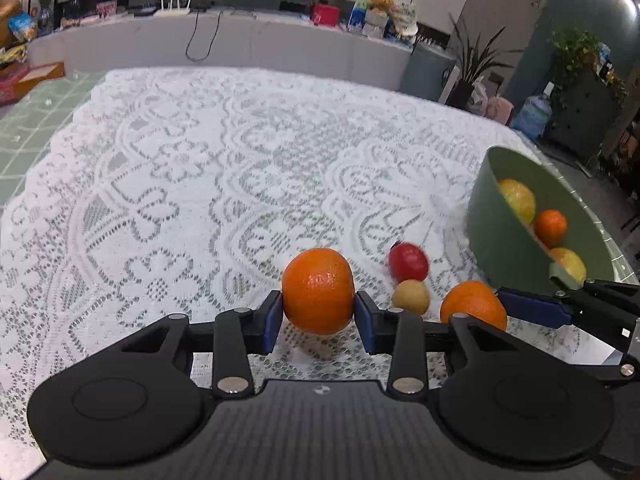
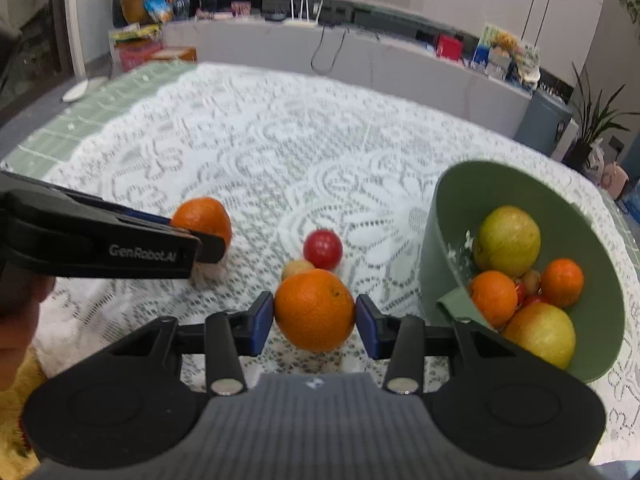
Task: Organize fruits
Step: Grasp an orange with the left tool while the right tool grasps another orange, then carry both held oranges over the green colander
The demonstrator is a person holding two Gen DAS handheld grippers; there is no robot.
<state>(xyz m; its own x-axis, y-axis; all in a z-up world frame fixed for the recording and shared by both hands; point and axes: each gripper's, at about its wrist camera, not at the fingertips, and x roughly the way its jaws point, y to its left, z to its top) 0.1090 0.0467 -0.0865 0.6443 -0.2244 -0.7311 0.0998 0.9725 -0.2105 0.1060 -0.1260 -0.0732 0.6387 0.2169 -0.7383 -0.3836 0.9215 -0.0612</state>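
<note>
1 orange (image 1: 318, 292) is held tight by the left claw (image 1: 319, 312). Another orange (image 2: 315, 310) is squeezed by the right claw (image 2: 315, 322), beside the green bowl (image 2: 436, 240).

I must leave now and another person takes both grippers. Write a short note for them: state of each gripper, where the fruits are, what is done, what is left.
Left gripper: shut on an orange, just above the lace cloth.
Right gripper: shut on a second orange, beside the green bowl.
Done: the bowl already holds two yellow-green apples, two oranges and some small fruits.
Left: put both held oranges into the bowl, then the red fruit and the small tan fruit lying on the cloth.
</note>
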